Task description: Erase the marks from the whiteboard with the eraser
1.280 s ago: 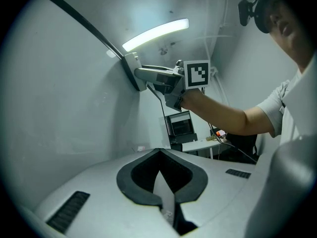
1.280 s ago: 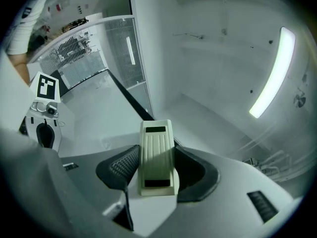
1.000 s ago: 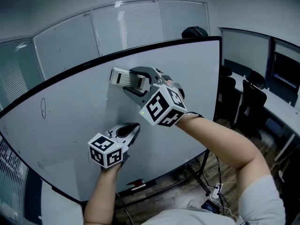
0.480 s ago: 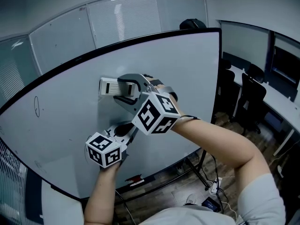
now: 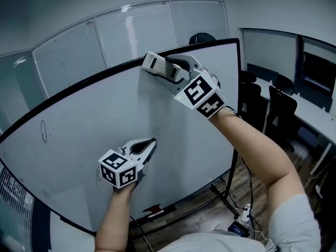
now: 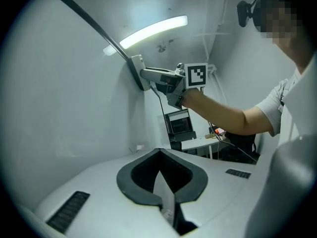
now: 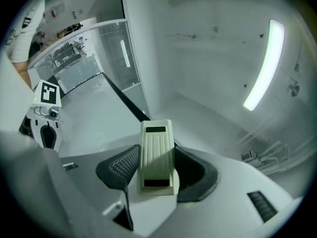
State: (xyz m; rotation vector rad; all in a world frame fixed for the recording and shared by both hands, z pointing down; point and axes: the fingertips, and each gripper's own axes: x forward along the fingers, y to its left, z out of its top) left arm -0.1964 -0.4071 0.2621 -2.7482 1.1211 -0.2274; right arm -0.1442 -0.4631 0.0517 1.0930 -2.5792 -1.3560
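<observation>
While the right tool (image 7: 157,170) clamps the eraser (image 7: 156,148), the left tool (image 6: 159,155) is closed.

The whiteboard (image 5: 94,114) is bare and open across its middle, between the left tongs (image 5: 151,143), closed and low, and the right tongs (image 5: 161,67), which press the eraser (image 5: 151,62) at the board's top edge. Free sweep runs left to 1 small loop mark (image 5: 43,131). Right of the board, office chairs (image 5: 281,112) and a table (image 5: 315,122) crowd the passage. The stand leg (image 5: 223,193) crosses the floor below.
</observation>
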